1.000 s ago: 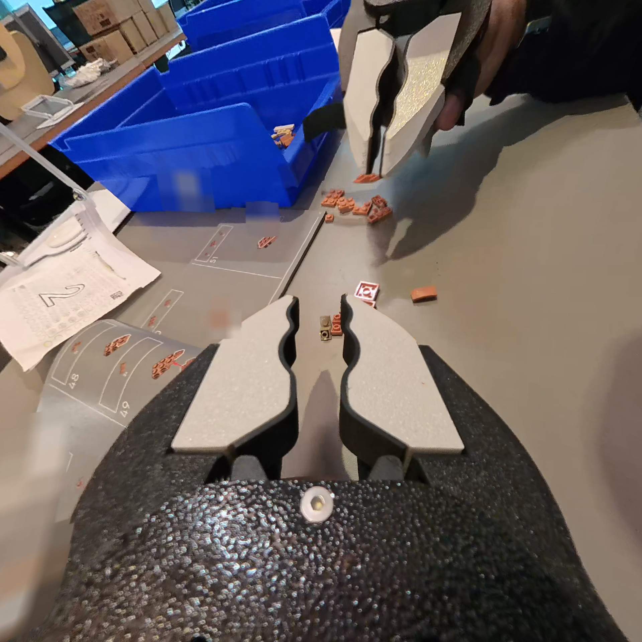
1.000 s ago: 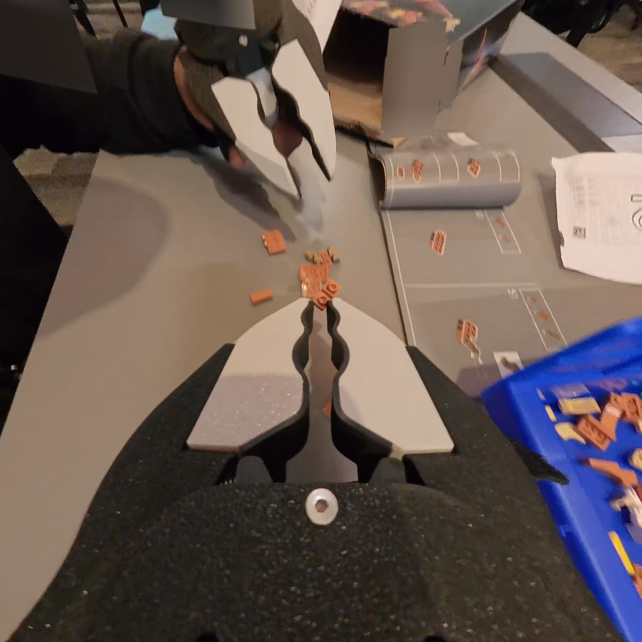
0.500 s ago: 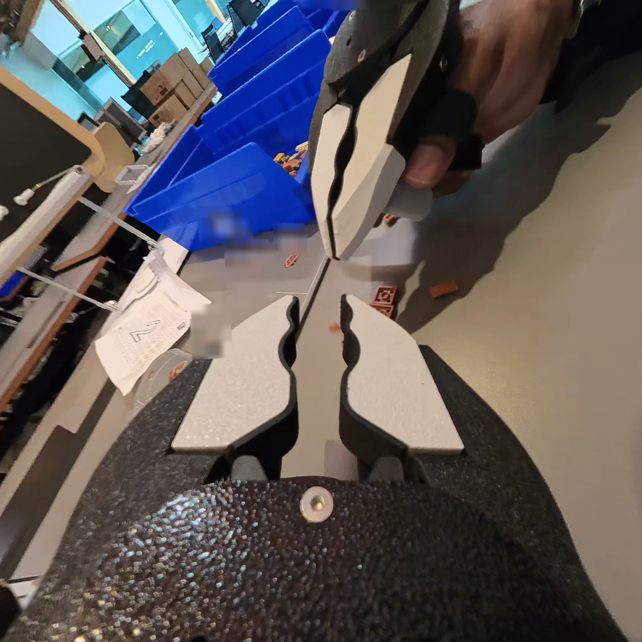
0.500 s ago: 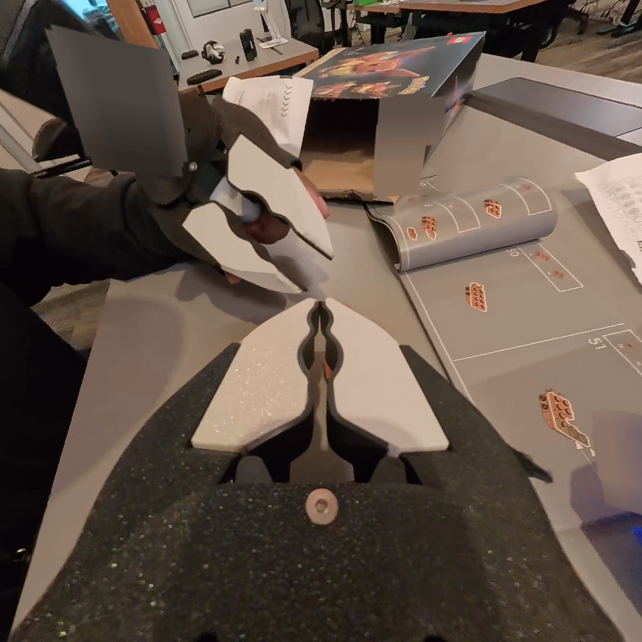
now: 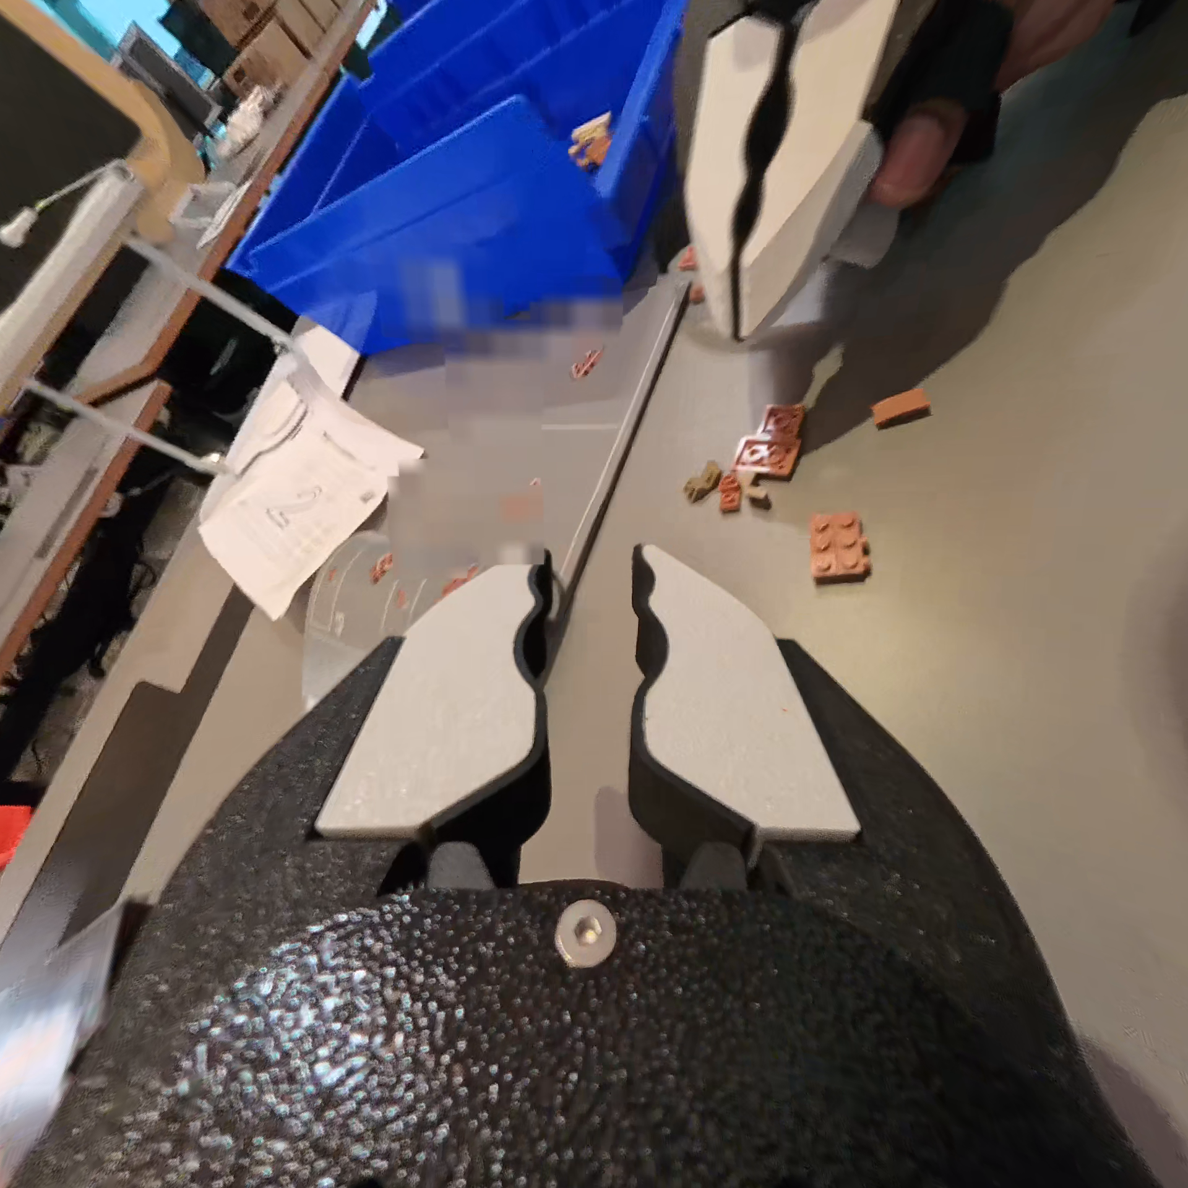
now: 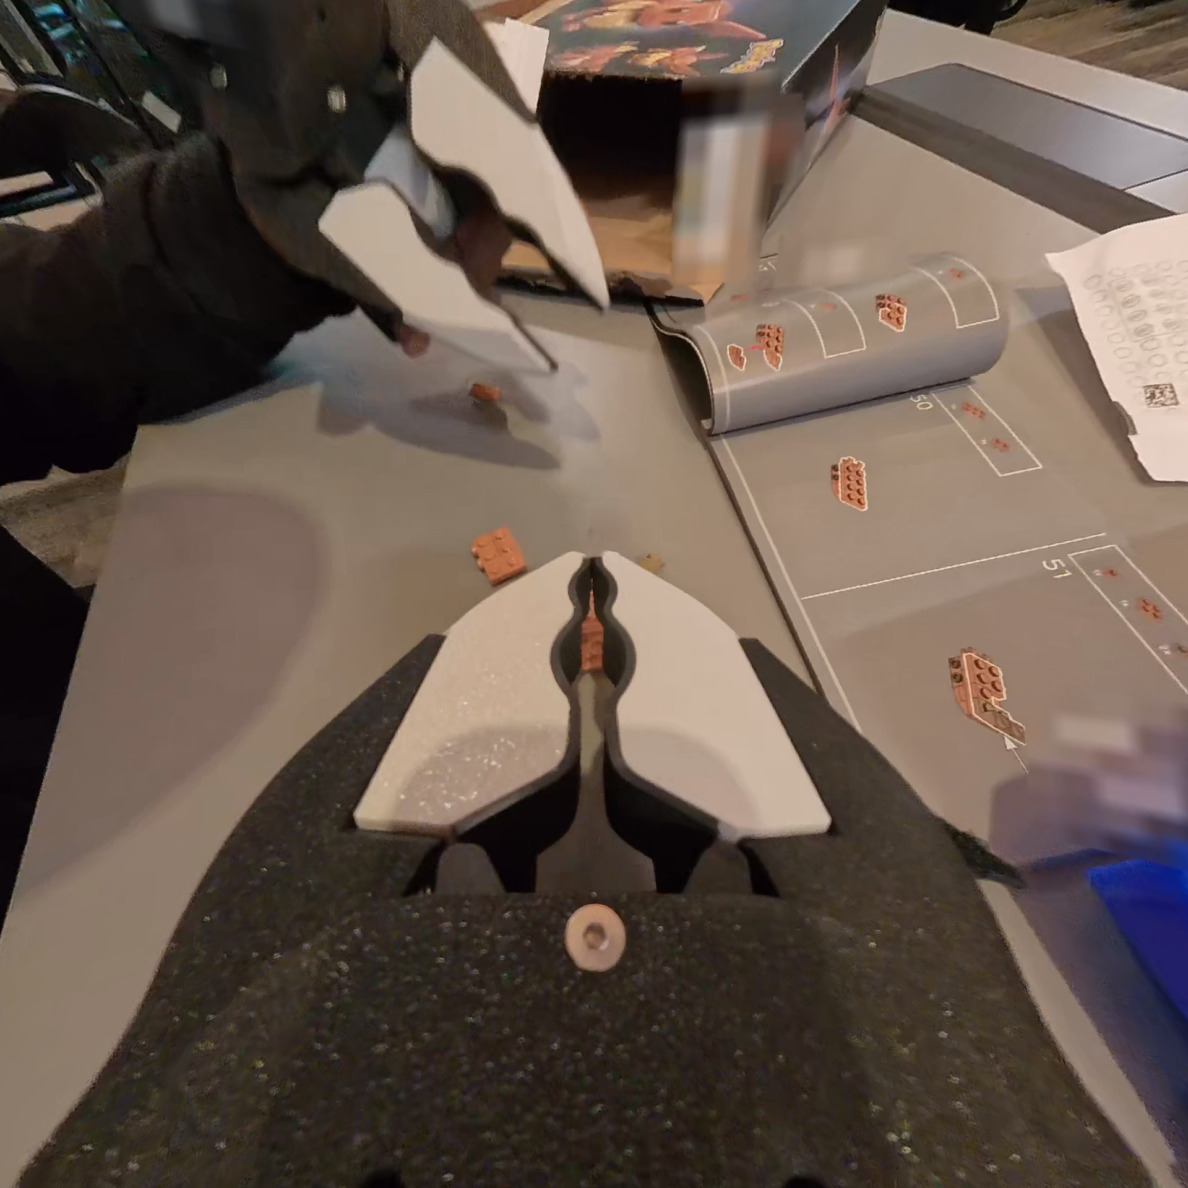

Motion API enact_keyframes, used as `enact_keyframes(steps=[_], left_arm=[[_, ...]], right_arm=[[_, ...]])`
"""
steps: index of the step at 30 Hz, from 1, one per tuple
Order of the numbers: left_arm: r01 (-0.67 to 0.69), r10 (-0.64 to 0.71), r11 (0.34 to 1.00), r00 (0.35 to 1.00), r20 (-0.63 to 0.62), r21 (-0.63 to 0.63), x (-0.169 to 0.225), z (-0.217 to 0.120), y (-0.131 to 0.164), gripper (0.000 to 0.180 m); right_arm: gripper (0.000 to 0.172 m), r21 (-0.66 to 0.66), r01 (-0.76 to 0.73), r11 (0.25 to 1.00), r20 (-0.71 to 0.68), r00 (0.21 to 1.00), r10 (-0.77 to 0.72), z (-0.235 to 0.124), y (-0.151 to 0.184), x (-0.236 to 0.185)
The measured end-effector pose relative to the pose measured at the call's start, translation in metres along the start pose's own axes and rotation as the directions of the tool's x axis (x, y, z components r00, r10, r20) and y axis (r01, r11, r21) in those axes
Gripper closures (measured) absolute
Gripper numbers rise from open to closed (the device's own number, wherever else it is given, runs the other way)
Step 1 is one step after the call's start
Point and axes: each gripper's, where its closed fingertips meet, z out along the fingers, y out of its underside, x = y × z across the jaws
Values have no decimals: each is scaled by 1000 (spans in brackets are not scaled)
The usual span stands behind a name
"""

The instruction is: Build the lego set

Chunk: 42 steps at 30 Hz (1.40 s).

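My left gripper (image 5: 591,556) is open and empty, low over the grey table (image 5: 964,643), with the edge of a grey instruction mat (image 5: 617,463) showing between its fingers. My right gripper (image 6: 593,562) is shut, its fingertips touching. In the left wrist view it (image 5: 736,331) hangs above the table with nothing showing at its tips. A brown piece (image 6: 591,643) shows through the hollow behind its tips. A brown two-by-two plate (image 6: 498,556) lies just left of its fingertips and also shows in the left wrist view (image 5: 839,546). The left gripper (image 6: 578,334) shows opposite, over a small brown brick (image 6: 483,392).
Small brown and tan pieces (image 5: 729,488) and two brown plates (image 5: 768,456) lie on the table. Blue bins (image 5: 450,193) stand at the back. A curled instruction mat (image 6: 855,347), an open cardboard box (image 6: 611,161) and a white paper sheet (image 6: 1144,334) lie beyond. About 9 cm separates my left fingertips from my right. My right gripper's tips are some 7 cm from the brown two-by-two plate (image 6: 498,556). Seen from the left wrist view (image 5: 840,537) as well.
My right gripper shut at the pile of brown pieces, rose off it and came closer to the left gripper. My left gripper stayed open and shifted along the mat's edge.
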Motion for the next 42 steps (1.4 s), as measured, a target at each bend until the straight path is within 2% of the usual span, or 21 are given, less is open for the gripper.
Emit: enact_keyframes(steps=[3,5,7,9,13,20,23,24,30,34,37,39,42], left_arm=[[89,-90,996,996,-15,-8,-13,-16,12,158],[123,-125,991,992,-24,-59,-16,-23,26,158],[106,-116,984,991,-62,-146,-11,-28,44,158],[88,-128,969,979,-161,-232,5,-37,59,158],[55,-161,939,943,-291,-339,33,-53,77,160],[55,-201,909,926,-320,-412,45,-52,88,161],[76,-228,917,906,-358,-392,52,-47,82,165],[74,-231,918,898,-375,-390,55,-45,81,173],[115,-250,941,871,-423,-319,64,-28,63,173],[208,-269,961,862,-429,-184,61,-15,29,174],[435,-433,896,809,-397,-92,48,2,-7,174],[589,-577,802,717,-391,-103,46,15,-20,174],[716,-683,689,587,-434,-116,55,29,-36,174]], right_arm=[[172,-29,19,999,-7,1000,-20,-1,4,1],[172,-64,52,997,-21,998,-53,-2,8,4],[172,-97,90,991,-44,994,-95,-4,12,7],[172,-119,112,987,-56,991,-119,-5,14,9],[172,-138,125,983,-50,990,-133,-5,16,7],[172,-150,130,980,-36,990,-137,-1,19,4],[172,-151,139,979,-32,989,-146,1,19,2],[172,-150,142,978,-31,988,-148,1,18,1],[172,-126,181,975,-9,983,-183,3,14,-7],[169,-97,244,965,17,970,-244,7,11,-17],[166,-26,298,954,4,954,-298,8,1,-24],[164,34,352,935,-49,935,-350,5,-8,-24],[162,100,453,886,-163,886,-435,-3,-22,-19]])
